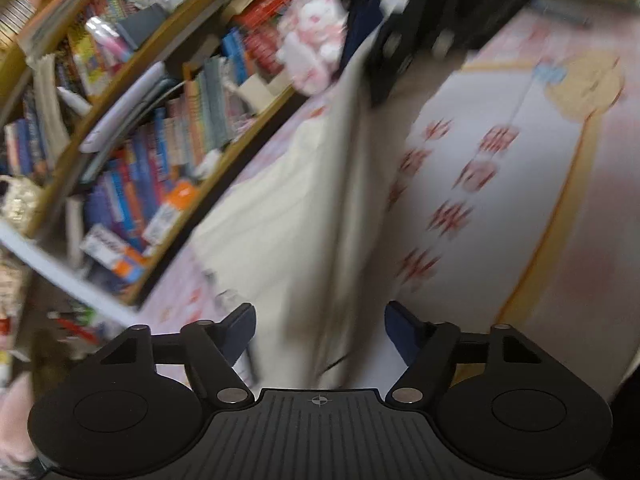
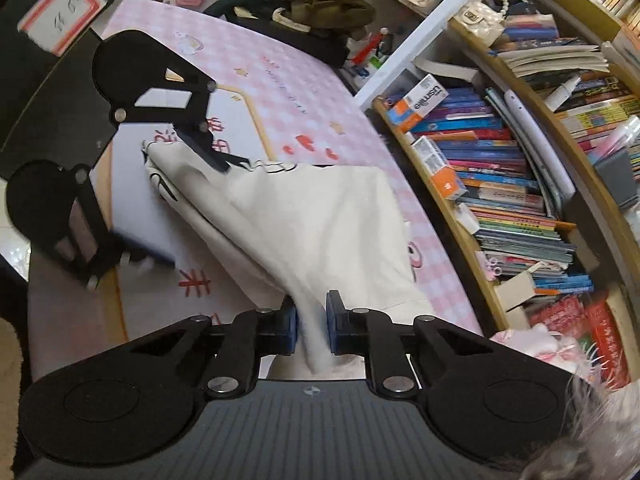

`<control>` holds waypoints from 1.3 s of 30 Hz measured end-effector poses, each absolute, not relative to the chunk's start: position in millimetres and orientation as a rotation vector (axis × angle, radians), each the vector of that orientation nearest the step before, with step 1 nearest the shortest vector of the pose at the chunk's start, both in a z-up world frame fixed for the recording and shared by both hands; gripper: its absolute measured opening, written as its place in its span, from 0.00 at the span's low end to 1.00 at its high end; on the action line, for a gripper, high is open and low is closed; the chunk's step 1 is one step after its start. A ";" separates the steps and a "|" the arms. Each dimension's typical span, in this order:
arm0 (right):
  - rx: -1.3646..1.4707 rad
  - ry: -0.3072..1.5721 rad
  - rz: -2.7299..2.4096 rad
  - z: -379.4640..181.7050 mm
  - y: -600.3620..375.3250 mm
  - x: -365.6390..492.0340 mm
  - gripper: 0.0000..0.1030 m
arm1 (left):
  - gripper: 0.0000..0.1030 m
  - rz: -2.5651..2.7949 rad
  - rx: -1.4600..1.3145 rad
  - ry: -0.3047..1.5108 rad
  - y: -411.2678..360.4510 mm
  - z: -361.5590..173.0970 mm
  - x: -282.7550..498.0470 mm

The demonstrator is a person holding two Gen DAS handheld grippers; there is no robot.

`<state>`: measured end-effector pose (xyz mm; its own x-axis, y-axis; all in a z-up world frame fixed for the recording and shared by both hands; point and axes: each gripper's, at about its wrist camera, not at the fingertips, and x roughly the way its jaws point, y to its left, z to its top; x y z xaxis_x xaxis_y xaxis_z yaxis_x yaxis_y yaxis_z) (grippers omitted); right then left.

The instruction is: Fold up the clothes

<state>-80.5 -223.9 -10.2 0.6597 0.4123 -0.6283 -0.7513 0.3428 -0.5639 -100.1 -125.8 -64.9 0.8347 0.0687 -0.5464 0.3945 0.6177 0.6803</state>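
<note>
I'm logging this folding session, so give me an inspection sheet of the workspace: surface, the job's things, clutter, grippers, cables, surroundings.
Surface: pink checked mat with printed characters and a yellow-bordered panel covers the table.
Job's things: cream garment lies partly on the mat, one end lifted and bunched.
Clutter: dark green and olive clothes heaped at the far end; pink plush toy beside the shelves.
Grippers: right gripper shut on the cream garment; left gripper open in its own view, cloth lying between its fingers. In the right view one finger touches the garment's far edge.
Cables: nothing seen.
Surroundings: bookshelf packed with books along the table's side; a red-bordered sheet in the far corner.
</note>
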 end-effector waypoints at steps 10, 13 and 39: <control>-1.055 0.427 0.777 -38.0 -235.0 -99.4 0.27 | 0.35 -0.231 1.060 0.540 -110.1 -78.7 -106.9; -1.093 0.448 0.763 -57.2 -233.3 -106.5 0.33 | 0.31 -0.262 1.092 0.529 -111.6 -81.7 -110.0; -1.024 0.627 0.598 -54.1 -177.4 -178.8 0.10 | 0.05 -0.555 0.977 0.535 -48.9 -45.6 -171.2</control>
